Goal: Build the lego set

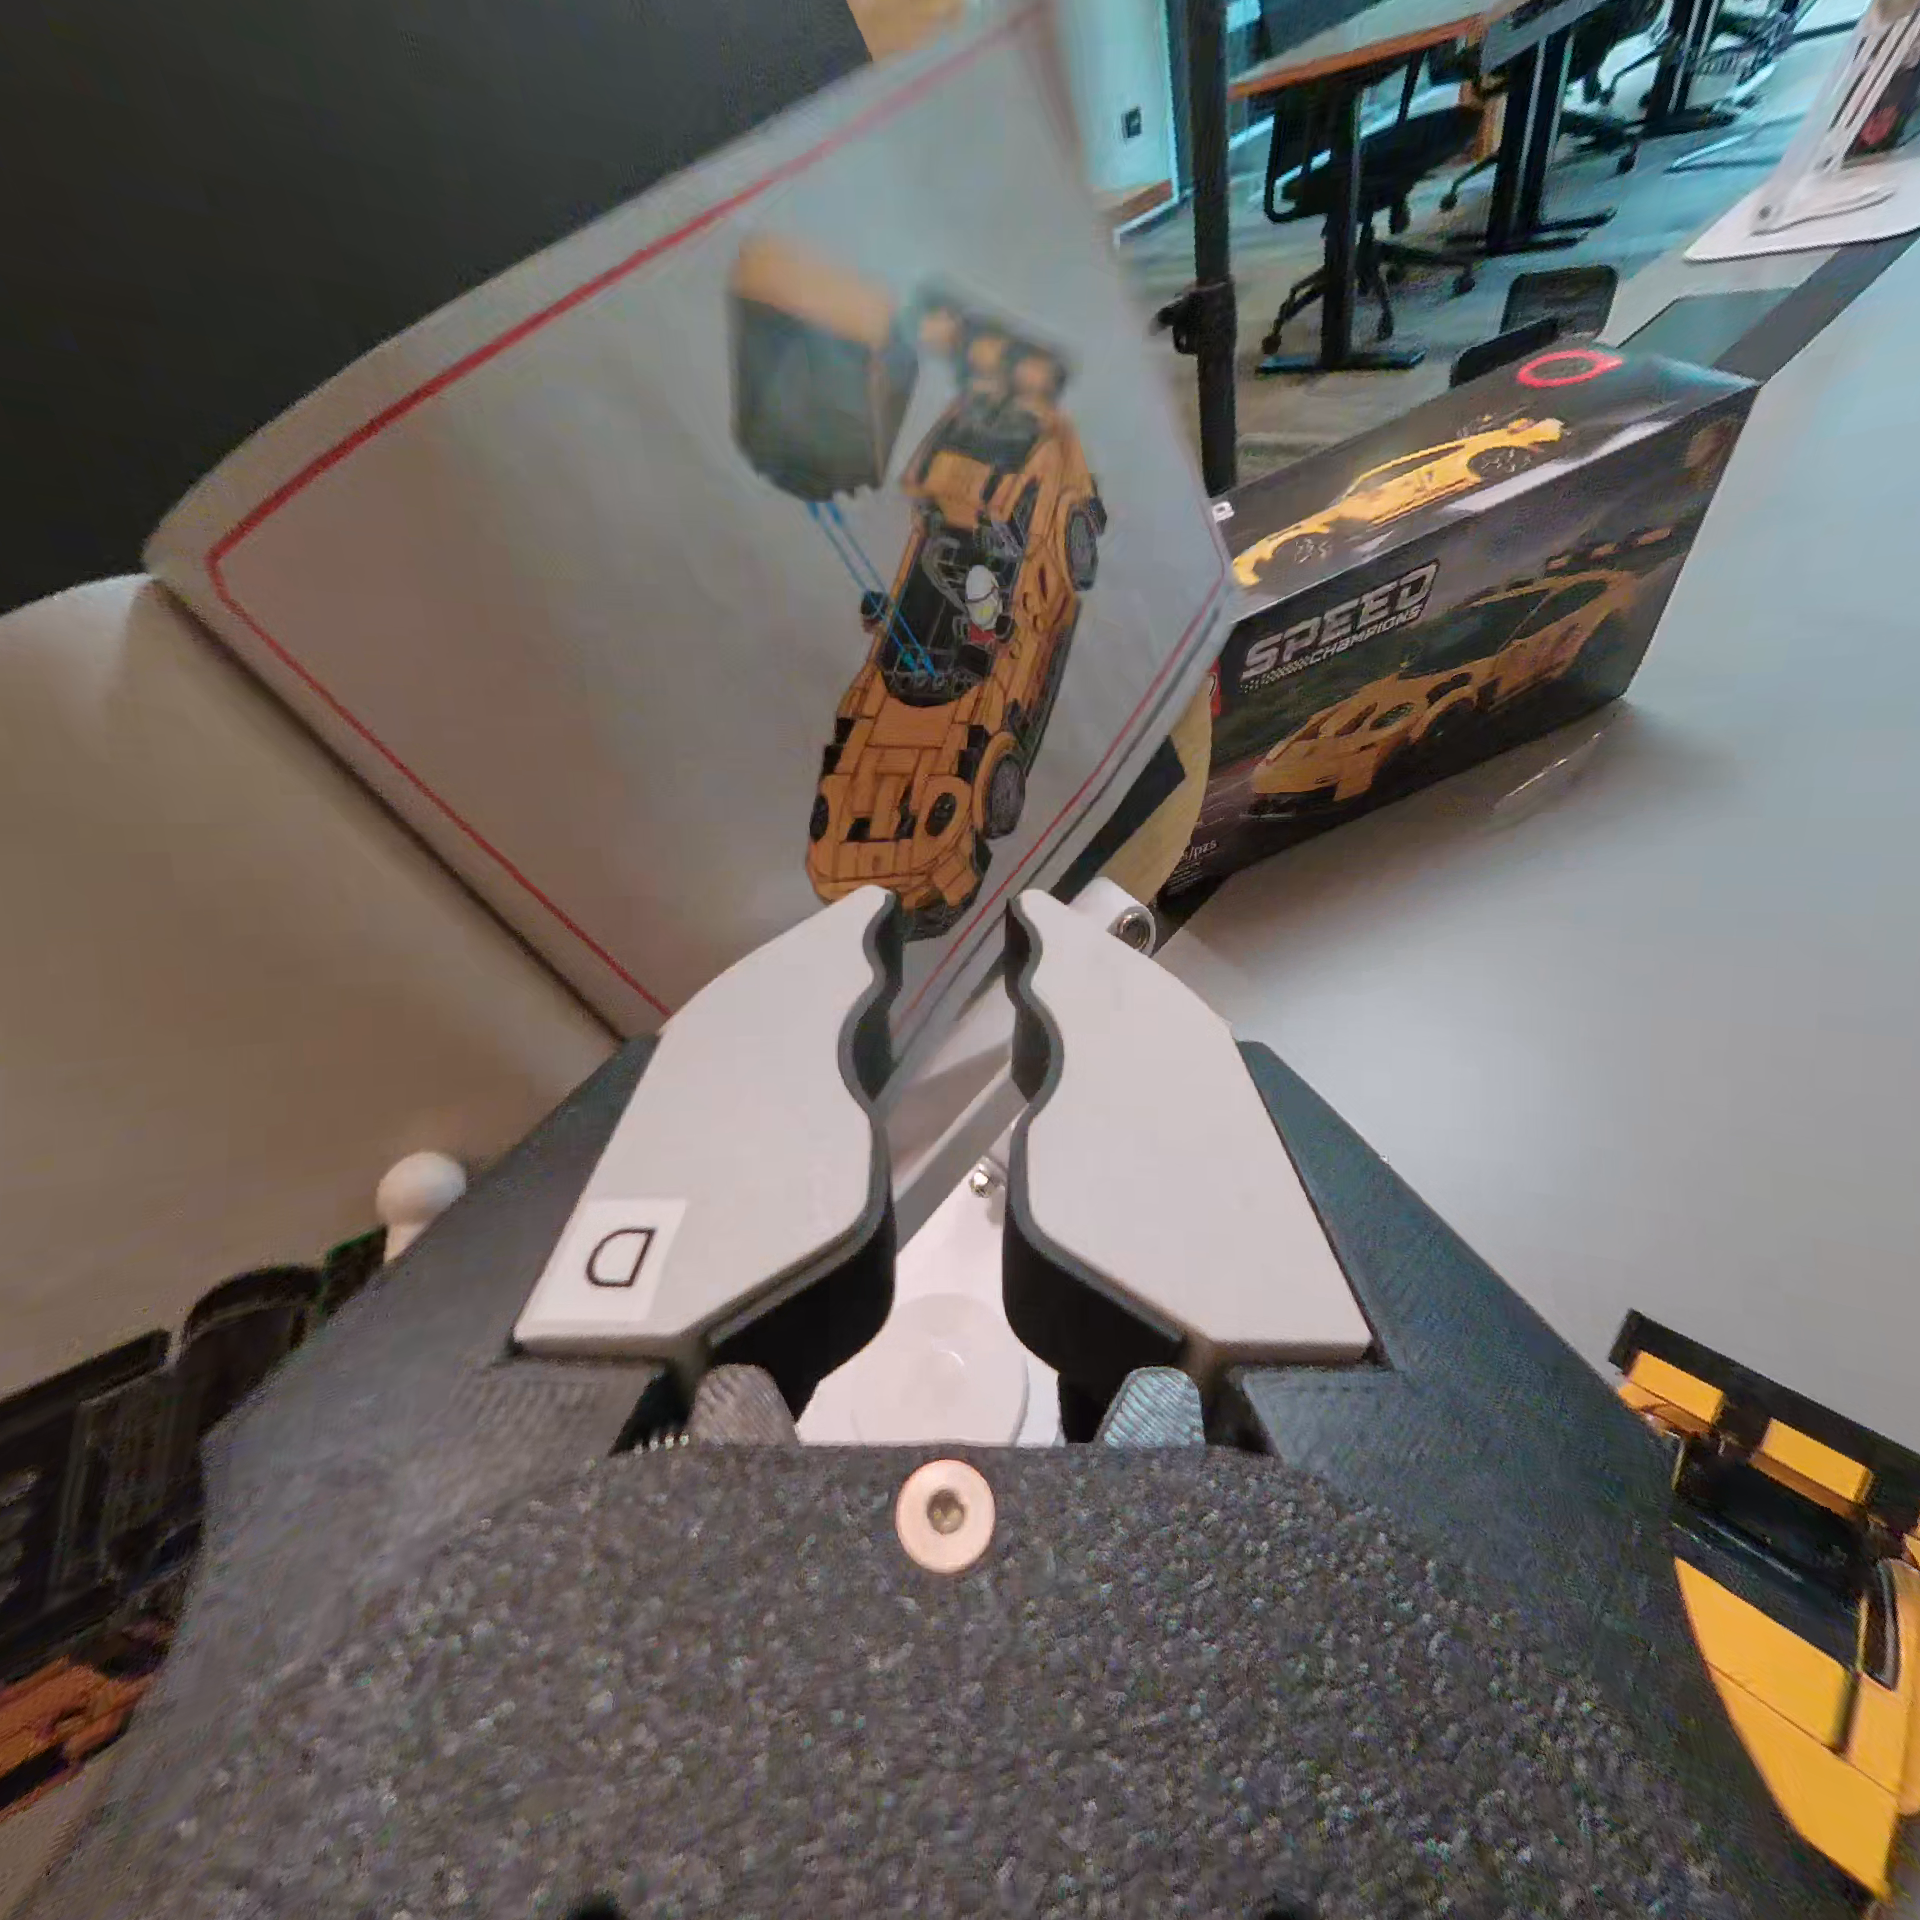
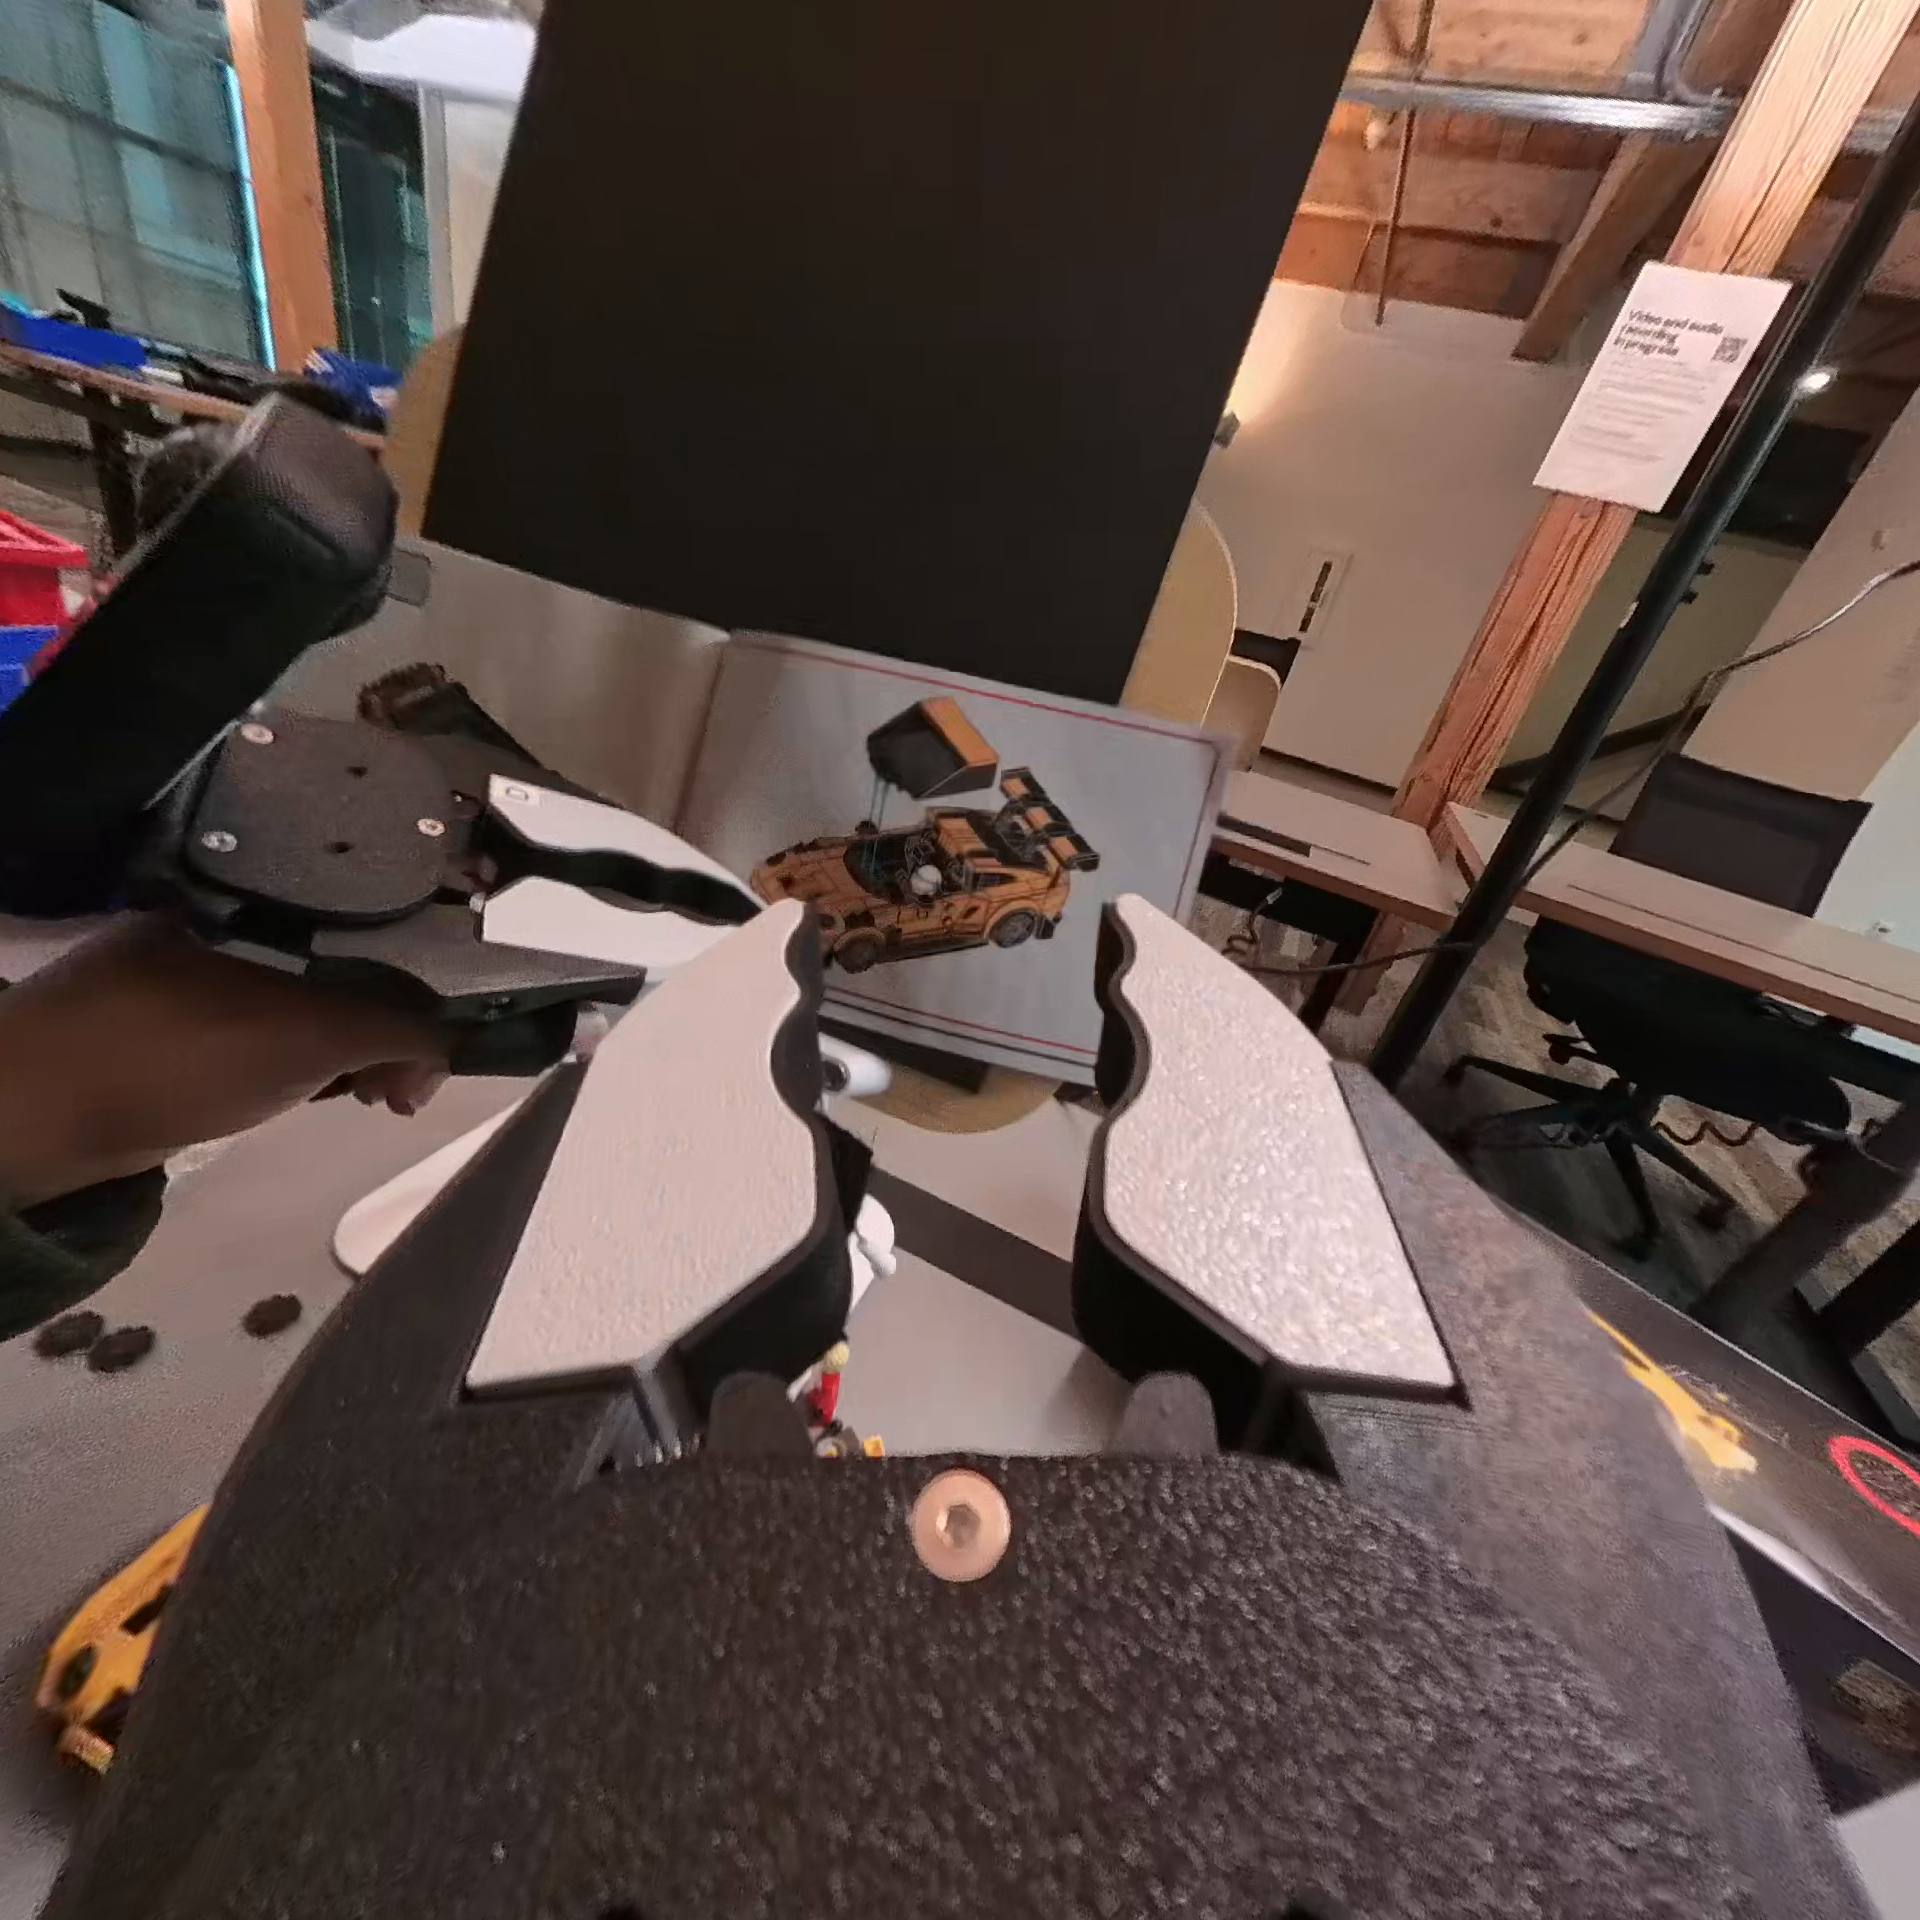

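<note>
- I am working the left claw (image 1: 951, 914) at the lower corner of the instruction booklet (image 1: 623, 571). The booklet is standing propped open toward the far edge of the table (image 1: 1558, 1039). The claw's jaws are narrowly apart, with the page's edge sitting in the gap. I judge it is not pinched.
- To turn this page well, I should close gently on the one sheet near its corner and swing it in an arc around the spine. Pulling outward could tear the paper or tip the prop.
- I am holding the right claw (image 2: 951, 925) wide open with nothing between its jaws, facing the same page. It is free to steady the booklet if it shifts.
- The yellow car (image 2: 104, 1662) is lying near the table's near edge, below the claws. A small figure (image 2: 831, 1382) is showing just under the right claw, and a few black pieces (image 2: 94, 1340) are lying loose toward the left edge.
- The dark set box (image 1: 1455, 623) is resting toward the table's far right edge, just behind the booklet. I cannot tell what is inside.
- Red and blue bins (image 2: 31, 582) are sitting off the table at the far left, with their contents hidden.
</note>
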`<state>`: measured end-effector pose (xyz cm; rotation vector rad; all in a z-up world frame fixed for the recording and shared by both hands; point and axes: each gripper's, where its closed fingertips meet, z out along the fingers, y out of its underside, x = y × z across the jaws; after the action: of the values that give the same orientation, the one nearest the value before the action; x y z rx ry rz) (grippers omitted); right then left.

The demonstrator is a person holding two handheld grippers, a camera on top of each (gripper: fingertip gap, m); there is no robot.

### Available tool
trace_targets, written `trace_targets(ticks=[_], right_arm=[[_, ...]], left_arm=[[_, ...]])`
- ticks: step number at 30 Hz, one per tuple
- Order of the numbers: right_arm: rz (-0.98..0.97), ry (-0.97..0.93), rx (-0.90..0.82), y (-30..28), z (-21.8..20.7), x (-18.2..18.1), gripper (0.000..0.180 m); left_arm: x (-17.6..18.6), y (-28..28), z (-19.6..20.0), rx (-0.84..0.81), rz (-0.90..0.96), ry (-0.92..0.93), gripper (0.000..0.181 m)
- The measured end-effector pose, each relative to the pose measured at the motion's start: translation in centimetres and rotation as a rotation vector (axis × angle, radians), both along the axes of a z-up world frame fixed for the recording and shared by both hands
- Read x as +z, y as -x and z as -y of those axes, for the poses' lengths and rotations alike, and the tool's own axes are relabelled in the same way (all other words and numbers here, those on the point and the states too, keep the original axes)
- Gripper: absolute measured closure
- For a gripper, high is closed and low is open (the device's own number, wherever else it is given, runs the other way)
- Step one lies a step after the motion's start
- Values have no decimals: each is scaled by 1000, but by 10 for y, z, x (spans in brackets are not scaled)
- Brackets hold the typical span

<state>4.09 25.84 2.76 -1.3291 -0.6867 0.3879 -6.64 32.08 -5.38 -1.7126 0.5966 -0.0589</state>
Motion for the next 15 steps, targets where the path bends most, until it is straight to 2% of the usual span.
trace_targets(ticks=[4, 8, 10, 12, 15], right_arm=[[158, 57, 13, 3, -21, -40, 153], [320, 307, 113, 20, -36, -128, 149], [379, 246, 92, 26, -50, -156, 140], [448, 167, 106, 38, -55, -174, 138], [487, 23, 116, 60, -56, -174, 148]], left_arm=[[-2, 2, -8, 30, -38, 9, 166], [-3, 3, -10, 27, -40, 26, 168], [-3, 2, -9, 21, -48, 32, 166], [-3, 1, -8, 19, -56, 30, 165], [-6, 0, -6, 12, -62, 39, 165]])
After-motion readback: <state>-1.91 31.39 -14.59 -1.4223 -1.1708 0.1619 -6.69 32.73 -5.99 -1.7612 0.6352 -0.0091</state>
